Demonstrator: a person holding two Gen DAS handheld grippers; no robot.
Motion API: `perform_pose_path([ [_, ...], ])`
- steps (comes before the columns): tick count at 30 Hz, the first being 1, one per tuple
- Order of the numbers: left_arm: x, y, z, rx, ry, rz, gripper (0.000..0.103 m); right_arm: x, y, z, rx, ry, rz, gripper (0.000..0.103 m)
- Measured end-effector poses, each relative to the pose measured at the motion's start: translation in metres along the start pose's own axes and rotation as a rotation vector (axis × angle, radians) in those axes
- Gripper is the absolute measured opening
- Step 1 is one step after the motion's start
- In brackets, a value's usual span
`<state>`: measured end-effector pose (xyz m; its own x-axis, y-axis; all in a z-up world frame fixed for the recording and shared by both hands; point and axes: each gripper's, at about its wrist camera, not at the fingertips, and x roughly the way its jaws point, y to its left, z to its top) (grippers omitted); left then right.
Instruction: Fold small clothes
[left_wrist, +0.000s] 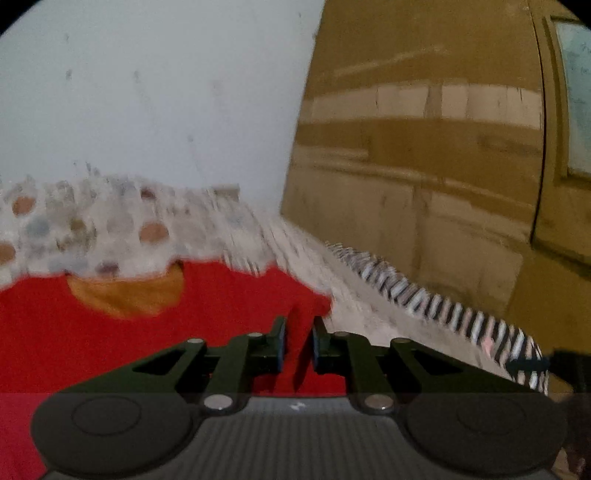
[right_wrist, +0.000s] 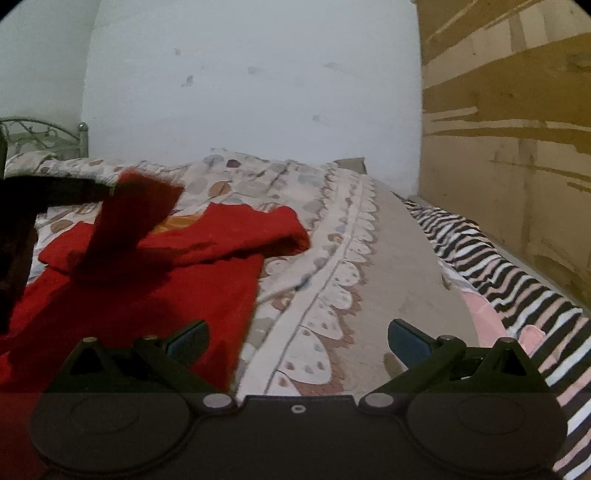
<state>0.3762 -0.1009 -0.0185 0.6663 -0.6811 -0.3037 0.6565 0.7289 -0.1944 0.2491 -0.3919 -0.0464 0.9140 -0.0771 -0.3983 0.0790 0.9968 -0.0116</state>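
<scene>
A red shirt (right_wrist: 155, 288) with an orange neck patch (left_wrist: 129, 295) lies spread on the patterned bedsheet (right_wrist: 332, 266). My left gripper (left_wrist: 298, 343) is shut on a fold of its red cloth. In the right wrist view that gripper (right_wrist: 107, 190) comes in from the left and holds a red sleeve (right_wrist: 136, 214) lifted above the shirt's body. The shirt's other sleeve (right_wrist: 273, 232) lies flat, pointing right. My right gripper (right_wrist: 297, 341) stands wide open and holds nothing, low over the sheet at the shirt's right edge; its left finger is over red cloth. The left wrist view is blurred.
A black-and-white striped cloth (right_wrist: 498, 280) lies along the bed's right side against a brown board wall (right_wrist: 517, 140). A white wall stands behind the bed. A metal headboard (right_wrist: 44, 136) shows at the far left. Bare sheet lies between shirt and striped cloth.
</scene>
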Motion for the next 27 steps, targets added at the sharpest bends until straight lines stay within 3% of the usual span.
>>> perform_pose_path([
  [1,0.000,0.000,-0.006,-0.007,0.020,-0.005,0.016,0.000,0.000,-0.001,0.002,0.001,-0.003,0.102],
  [3,-0.003,0.003,-0.011,-0.014,0.044,-0.010,0.028,0.001,0.000,-0.001,0.005,0.000,-0.007,0.102],
  [5,-0.007,0.003,-0.010,-0.022,0.059,-0.005,0.068,0.005,0.001,0.000,0.006,-0.002,0.000,0.102],
  [8,-0.022,0.005,-0.009,-0.044,0.041,0.020,0.086,0.007,0.008,0.002,-0.003,-0.004,0.010,0.102],
  [11,-0.045,0.013,-0.006,-0.067,0.053,0.085,0.095,0.011,0.015,0.004,-0.013,-0.002,0.029,0.102],
  [13,-0.061,0.022,-0.007,-0.067,0.067,0.180,0.100,0.014,0.020,0.007,-0.020,0.001,0.041,0.102],
  [16,-0.084,0.044,-0.013,-0.034,0.092,0.367,0.102,0.021,0.029,0.013,-0.035,0.000,0.069,0.102],
  [21,-0.091,0.091,-0.029,0.063,0.211,0.655,0.102,0.049,0.053,0.035,-0.082,0.032,0.125,0.103],
  [23,-0.087,0.110,-0.030,0.050,0.239,0.711,0.102,0.062,0.063,0.043,-0.086,0.045,0.149,0.102],
  [27,-0.076,0.142,-0.029,-0.009,0.224,0.724,0.102,0.088,0.081,0.060,-0.037,0.048,0.224,0.103],
])
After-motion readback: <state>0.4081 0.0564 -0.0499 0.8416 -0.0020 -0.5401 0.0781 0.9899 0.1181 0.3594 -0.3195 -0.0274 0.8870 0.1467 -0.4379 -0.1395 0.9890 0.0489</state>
